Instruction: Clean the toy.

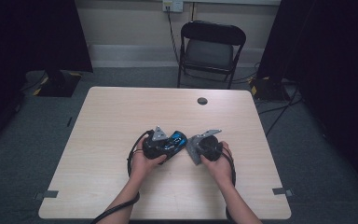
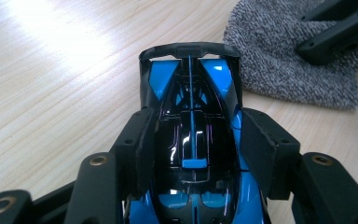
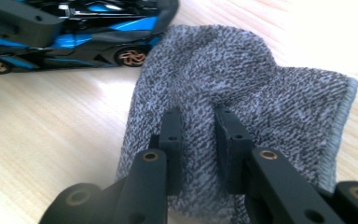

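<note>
Left tongs [image 2: 193, 154] gripped the car [image 2: 193, 140], right tongs [image 3: 198, 140] pinched the cloth [image 3: 261, 102] beside it on the surface [image 1: 112, 121]; wiping not yet begun.

toy car [image 1: 176, 141] on table [image 1: 102, 130], near centre | cloth [image 1: 193, 148] just right of car, on table | chair [image 1: 209, 46] beyond far edge

Toy car [image 2: 193, 135] blue-black; cloth [image 3: 242, 93] speckled grey.

One toy car [image 2: 193, 140], one grey cloth [image 3: 242, 112], one chair [image 1: 209, 46].
</note>
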Demonstrator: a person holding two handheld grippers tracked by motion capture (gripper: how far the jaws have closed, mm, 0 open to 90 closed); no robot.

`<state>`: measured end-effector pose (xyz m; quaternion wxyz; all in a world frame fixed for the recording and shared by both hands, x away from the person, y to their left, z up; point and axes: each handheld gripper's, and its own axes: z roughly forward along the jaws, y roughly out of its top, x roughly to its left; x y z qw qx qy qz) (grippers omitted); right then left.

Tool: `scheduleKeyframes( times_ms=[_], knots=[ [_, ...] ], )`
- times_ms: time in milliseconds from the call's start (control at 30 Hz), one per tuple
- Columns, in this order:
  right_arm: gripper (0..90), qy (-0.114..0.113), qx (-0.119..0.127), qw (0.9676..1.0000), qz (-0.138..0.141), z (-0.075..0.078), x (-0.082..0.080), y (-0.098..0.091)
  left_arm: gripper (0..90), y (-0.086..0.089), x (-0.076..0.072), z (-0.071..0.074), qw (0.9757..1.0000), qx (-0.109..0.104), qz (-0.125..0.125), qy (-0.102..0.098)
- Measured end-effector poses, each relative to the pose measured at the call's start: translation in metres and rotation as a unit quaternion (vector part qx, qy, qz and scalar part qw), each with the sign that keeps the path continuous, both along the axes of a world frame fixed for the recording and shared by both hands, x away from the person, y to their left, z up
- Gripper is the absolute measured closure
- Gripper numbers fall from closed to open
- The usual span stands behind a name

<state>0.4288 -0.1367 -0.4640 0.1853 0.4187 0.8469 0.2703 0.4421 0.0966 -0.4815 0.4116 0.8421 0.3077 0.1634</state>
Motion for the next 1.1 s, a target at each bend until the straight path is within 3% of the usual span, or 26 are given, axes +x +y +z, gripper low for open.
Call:
scheduleKeyframes(
  times_ms=[1100],
  knots=[
    [74.5,0.008,0.020,0.9996,0.016,-0.0011,-0.0095,-0.0023,45.9,-0.0009,0.0005,0.0012,1.0000,0.004,0.001,0.005]
  ],
)
